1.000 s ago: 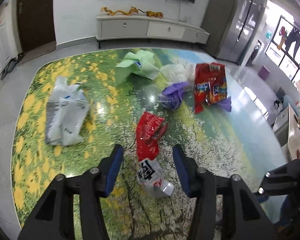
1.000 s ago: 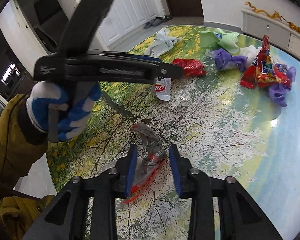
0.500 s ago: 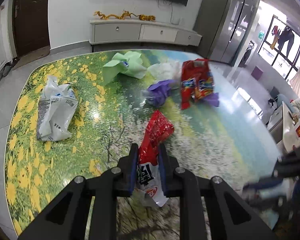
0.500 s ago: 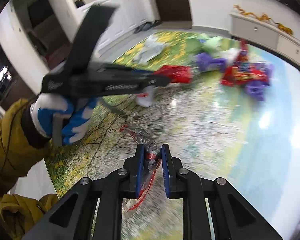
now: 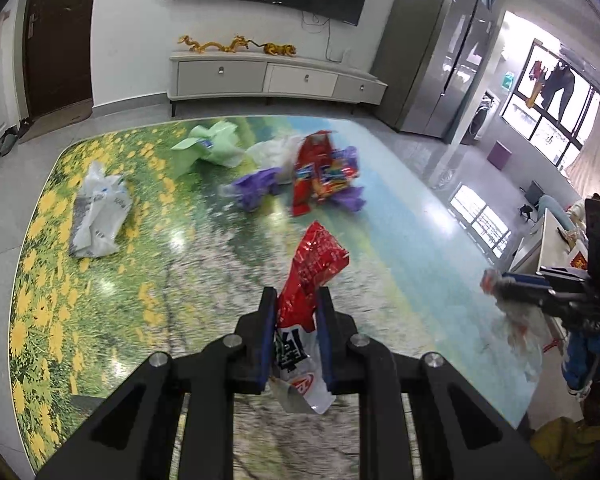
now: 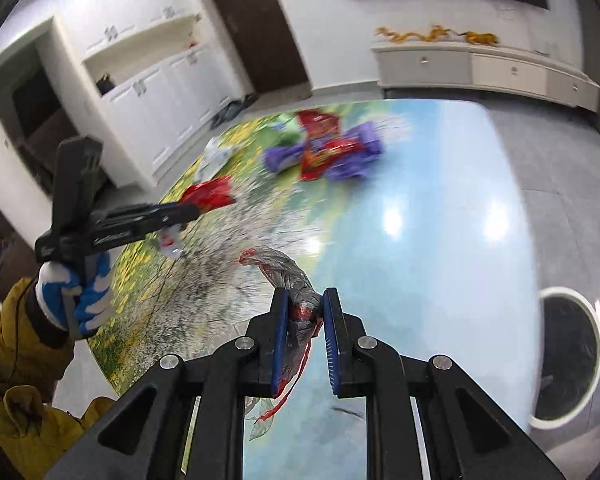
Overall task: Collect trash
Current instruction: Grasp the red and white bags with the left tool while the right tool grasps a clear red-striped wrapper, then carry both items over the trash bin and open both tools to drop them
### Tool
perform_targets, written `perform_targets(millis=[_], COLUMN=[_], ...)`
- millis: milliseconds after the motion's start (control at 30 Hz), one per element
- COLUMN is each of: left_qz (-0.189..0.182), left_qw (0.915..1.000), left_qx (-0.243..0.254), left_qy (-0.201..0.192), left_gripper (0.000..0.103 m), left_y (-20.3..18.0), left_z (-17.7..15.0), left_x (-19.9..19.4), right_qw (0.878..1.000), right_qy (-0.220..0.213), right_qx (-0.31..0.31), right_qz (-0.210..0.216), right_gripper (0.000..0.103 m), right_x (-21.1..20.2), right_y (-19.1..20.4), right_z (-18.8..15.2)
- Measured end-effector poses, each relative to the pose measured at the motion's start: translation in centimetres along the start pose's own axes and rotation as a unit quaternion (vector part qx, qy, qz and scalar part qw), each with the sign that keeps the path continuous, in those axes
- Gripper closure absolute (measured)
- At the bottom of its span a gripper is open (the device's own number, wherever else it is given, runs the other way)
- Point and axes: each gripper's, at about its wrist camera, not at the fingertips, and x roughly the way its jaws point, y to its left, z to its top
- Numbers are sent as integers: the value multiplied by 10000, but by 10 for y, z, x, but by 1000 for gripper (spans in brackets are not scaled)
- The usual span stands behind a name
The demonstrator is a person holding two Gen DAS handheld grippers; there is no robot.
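**Me:** Trash-wise, I've got a piece in each hand right now. My left hand-held gripper (image 5: 296,332) is pinched tight on a red-and-white snack wrapper (image 5: 309,280), pads clamped around its lower middle, with the red crinkly top sticking up and the white end hanging below. My right hand-held gripper (image 6: 306,330) is squeezed on a clear plastic wrapper (image 6: 290,280) with red bits and a thin red strip dangling under the pads. Both pieces look lifted off the counter (image 6: 440,280).

**Other guy:** How does that stuff handle?

**Me:** Basically weightless, I'd say. The snack wrapper is glossy foil-type film, so it crumples and flops instead of holding shape, and it's probably slick. Grabbing a bunched section is the way to go, not a flat edge. The clear one is thin, wrinkled and limp, twisted into a rope where I'm holding it.

**Other guy:** What's left?

**Me:** Still on the glossy printed top: a white plastic bag (image 5: 98,216), a pale green bag (image 5: 210,148), crumpled purple film (image 5: 256,188) and a big red snack bag (image 5: 324,172) lying touching it. All soft and crinkly. A round white-rimmed bin (image 6: 568,356) sits at my right, likely where it all goes.
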Motion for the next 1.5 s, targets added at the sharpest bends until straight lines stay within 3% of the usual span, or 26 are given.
perform_targets(millis=[133,333,567,767,900,967,1000,1033,1067,1133,1267,1500], left_qz=[-140,-448,-886,-1133,-1241,-1393,-1438,-1459,-1452,-1500,-1527,-1456], left_qw=[9997,9966,9838,9732,9692,9673,9672,9674,9684,9695,9715,9778], left_qx=[202,660,1424,1722,1755,1669,1613,1583,1538,1409,1350,1400], left_qy=[4,202,637,1020,1203,1308,1333,1333,1325,1331,1213,556], left_gripper=[85,85,85,85,82,81,80,78,69,53,52,53], left_y=[-32,-102,-219,-304,-338,-349,-352,-355,-356,-354,-347,-325], left_z=[14,44,80,97,100,102,103,103,103,104,102,105], left_x=[-3,20,93,164,200,218,224,228,233,236,225,171], right_qw=[9986,9893,9674,9523,9472,9446,9436,9419,9407,9390,9377,9439], right_qy=[-345,-721,-831,-696,-588,-565,-546,-523,-509,-510,-596,-927], right_qx=[365,925,1691,2168,2297,2360,2384,2412,2440,2484,2513,2106], right_qz=[-187,-869,-1694,-2033,-2157,-2211,-2233,-2279,-2302,-2324,-2326,-2369], right_gripper=[86,86,86,85,82,78,73,61,56,57,57,57], right_x=[-27,-69,-92,-81,-68,-63,-60,-58,-58,-57,-62,-87], right_y=[-34,-104,-197,-258,-286,-298,-303,-307,-311,-316,-313,-273], right_z=[-5,-21,-40,-44,-42,-40,-39,-40,-42,-45,-47,-38])
